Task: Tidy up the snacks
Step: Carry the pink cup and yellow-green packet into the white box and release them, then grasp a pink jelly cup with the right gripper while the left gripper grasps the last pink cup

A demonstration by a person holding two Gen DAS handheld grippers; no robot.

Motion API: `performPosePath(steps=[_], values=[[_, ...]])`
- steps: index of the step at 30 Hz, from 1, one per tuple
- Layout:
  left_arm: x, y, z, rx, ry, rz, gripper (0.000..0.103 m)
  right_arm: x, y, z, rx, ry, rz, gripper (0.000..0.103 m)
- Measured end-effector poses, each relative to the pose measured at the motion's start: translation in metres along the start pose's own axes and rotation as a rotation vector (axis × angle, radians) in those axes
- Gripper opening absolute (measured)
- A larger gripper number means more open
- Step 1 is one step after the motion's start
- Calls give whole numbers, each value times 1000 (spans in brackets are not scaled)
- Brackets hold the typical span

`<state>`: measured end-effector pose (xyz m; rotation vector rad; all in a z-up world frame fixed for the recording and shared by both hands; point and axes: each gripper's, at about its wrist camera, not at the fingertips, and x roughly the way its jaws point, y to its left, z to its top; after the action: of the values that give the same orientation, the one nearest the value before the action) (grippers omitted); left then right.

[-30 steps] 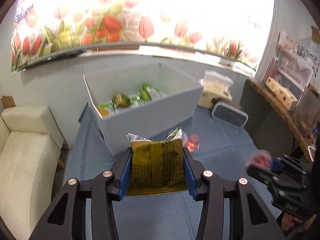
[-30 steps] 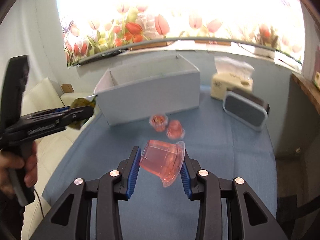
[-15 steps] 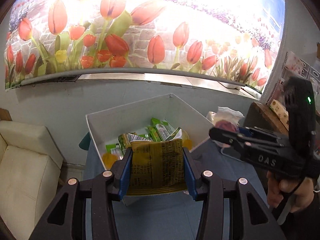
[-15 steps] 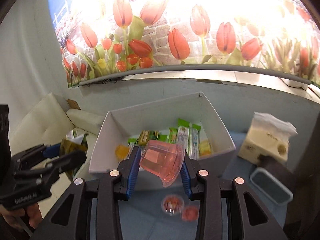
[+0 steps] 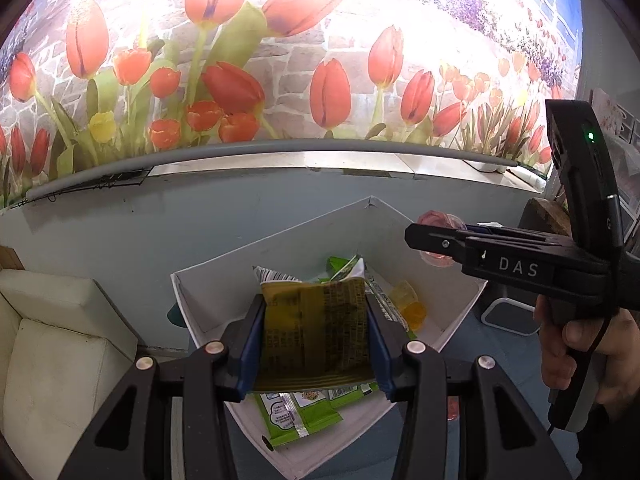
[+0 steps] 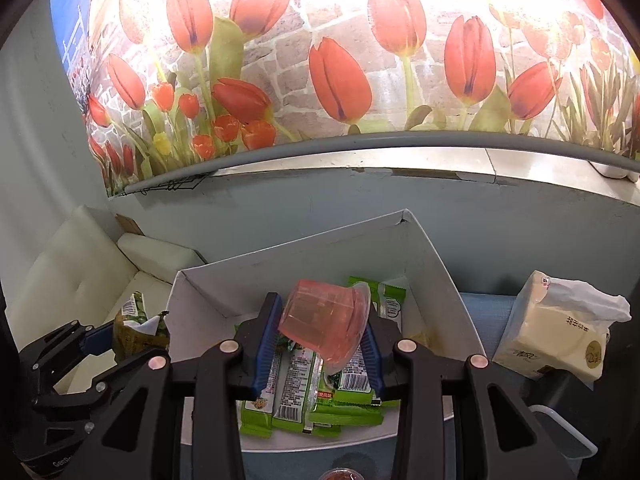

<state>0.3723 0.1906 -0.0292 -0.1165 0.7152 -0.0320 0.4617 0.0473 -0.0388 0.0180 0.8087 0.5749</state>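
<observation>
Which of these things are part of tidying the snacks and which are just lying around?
Part of the job: yellow snack packet, pink jelly cup, white box, green snack packets.
Lying around: tissue pack, cream sofa, tulip wall picture.

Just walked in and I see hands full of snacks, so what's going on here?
A person is sorting snacks into a white box with a handheld gripper in each hand. The left gripper is clamped on an olive-yellow snack packet; the right gripper holds a pink jelly cup on its side. Both hang over the box, nothing let go. Green snack packets and a yellow jelly cup already lie inside.
</observation>
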Motion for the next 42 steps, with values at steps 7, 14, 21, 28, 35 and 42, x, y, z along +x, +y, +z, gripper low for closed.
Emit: performPosePath(steps=[7, 14, 21, 28, 35, 42], values=[[8, 0, 0, -2, 33, 12, 90, 1, -5, 2, 16, 22, -5, 50], [6, 2, -3, -27, 51, 39, 103, -7, -7, 7, 34, 2, -37, 94], [-11, -6, -7, -2, 20, 42, 103, -14, 3, 5, 1, 2, -56, 103], [-24, -7, -8, -13, 4, 42, 103, -26, 6, 2, 11, -12, -53, 103], [-42, -6, -16, -27, -16, 34, 103, -48, -1, -27, -8, -32, -55, 103], [-71, -19, -51, -3, -34, 5, 103, -68, -16, -110, -136, -6, -88, 103]])
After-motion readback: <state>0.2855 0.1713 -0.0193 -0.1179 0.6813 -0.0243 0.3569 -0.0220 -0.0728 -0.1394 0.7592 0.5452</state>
